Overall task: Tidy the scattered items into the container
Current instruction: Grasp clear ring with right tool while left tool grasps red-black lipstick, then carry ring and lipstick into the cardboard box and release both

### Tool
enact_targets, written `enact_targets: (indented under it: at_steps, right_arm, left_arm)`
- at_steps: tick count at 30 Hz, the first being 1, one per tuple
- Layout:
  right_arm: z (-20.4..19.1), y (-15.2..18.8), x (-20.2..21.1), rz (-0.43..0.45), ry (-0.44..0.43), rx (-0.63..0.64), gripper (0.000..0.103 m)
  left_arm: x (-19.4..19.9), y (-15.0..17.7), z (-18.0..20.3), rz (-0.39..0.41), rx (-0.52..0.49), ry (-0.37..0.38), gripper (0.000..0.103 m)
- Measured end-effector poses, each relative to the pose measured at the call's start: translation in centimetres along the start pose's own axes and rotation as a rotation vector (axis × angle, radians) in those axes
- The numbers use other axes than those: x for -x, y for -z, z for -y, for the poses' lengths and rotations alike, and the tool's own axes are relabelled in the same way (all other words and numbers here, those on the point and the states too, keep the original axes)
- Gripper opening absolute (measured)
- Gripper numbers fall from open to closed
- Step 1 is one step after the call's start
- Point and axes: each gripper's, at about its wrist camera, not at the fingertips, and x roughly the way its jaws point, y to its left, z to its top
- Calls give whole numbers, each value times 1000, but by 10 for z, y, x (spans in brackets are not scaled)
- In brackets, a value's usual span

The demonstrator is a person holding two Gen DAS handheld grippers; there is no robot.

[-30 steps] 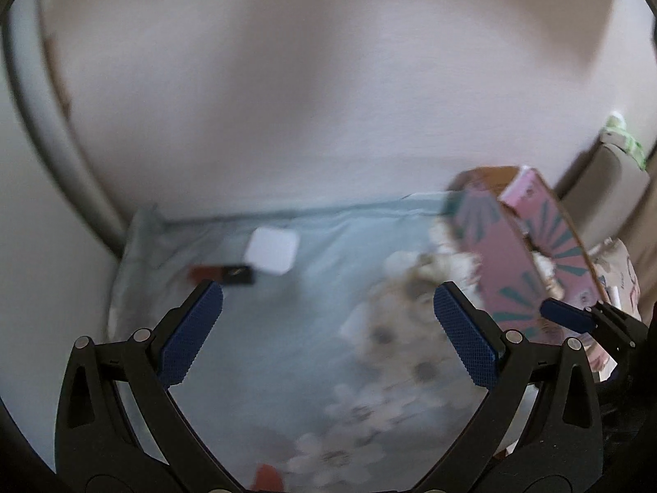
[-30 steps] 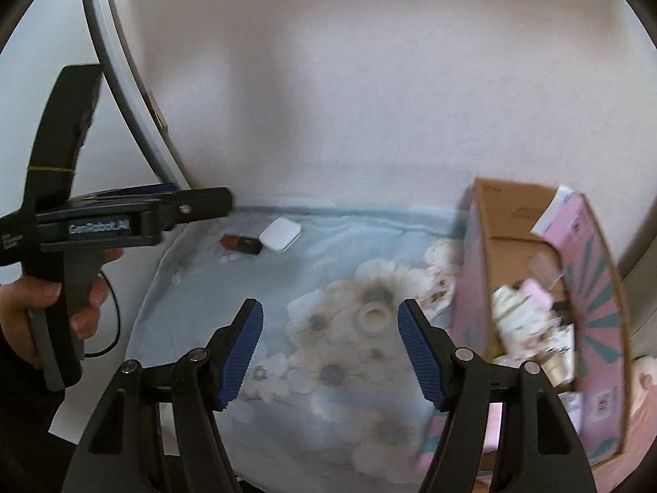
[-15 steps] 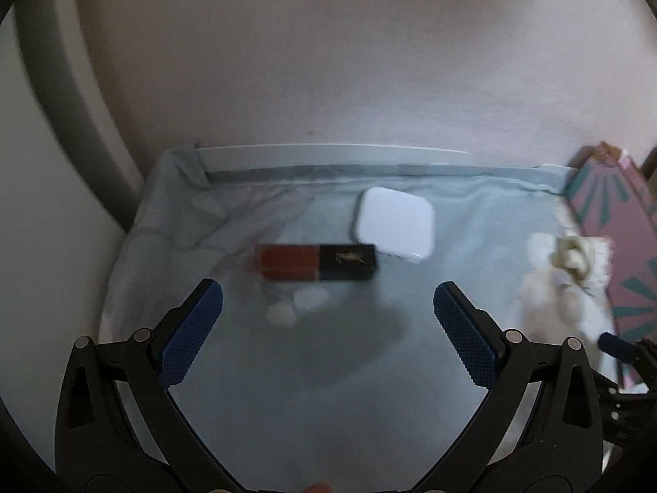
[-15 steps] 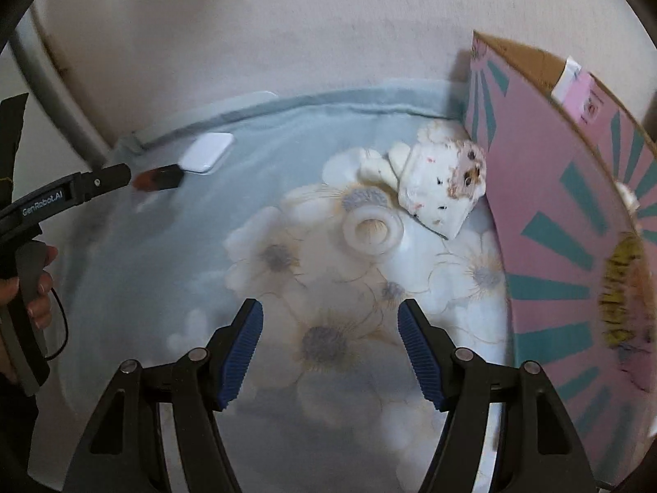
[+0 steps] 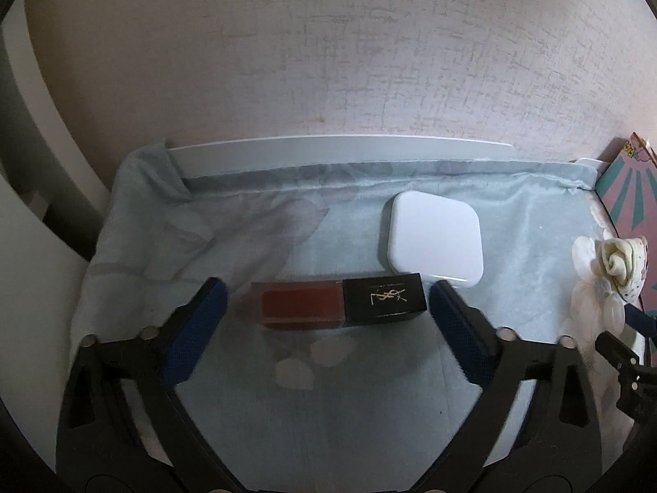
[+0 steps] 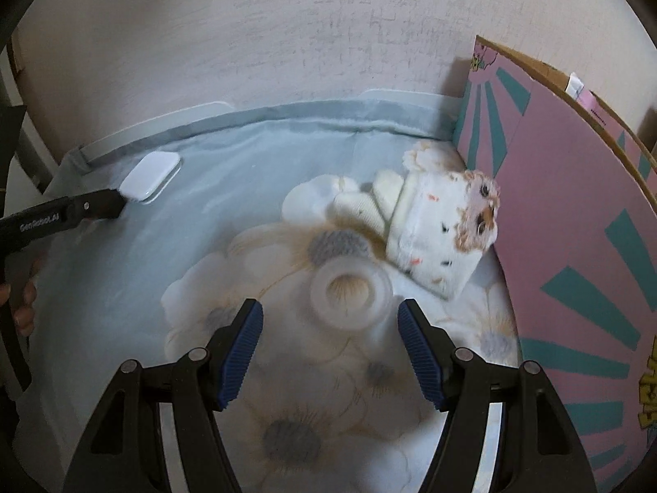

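Now the left tool stands open, its blue pads flanking the red lip tint end to end on the cloth-covered worktop. Best to close squarely on both ends without nudging the white case just behind. The black cap reads "YSL". The right tool is open too — short of the clear tape ring, with the pink box alongside; the left tool's arm reads "GenRobot.AI".

I see a pale-blue floral cloth-covered table bearing a red-and-black lipstick tube, white square case, translucent tape ring, folded white sock and pink cardboard box.
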Motion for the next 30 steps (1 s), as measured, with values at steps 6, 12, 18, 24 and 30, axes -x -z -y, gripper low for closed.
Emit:
enact_targets:
  at_steps: [6,12,18,24,30]
  right_arm:
    - [-5,-4,-4,24,24,35,48]
    - [-11,-8,-4,30,3,67,39]
    - [-13,-15,7,44,-17,82,39]
    - [-15,-37,37,99,-62,95,39]
    - [-4,-56,84,203,-113,96,39]
  left_arm:
    - [-3,3,-1,11,-12,17,83]
    - [-2,4,-2,3,-8,19,83]
    - [21,-4,7,17,1,24,83]
    - [64,-22,20,61,-12,43,83]
    - [112,-62,46,115,-37,80,83]
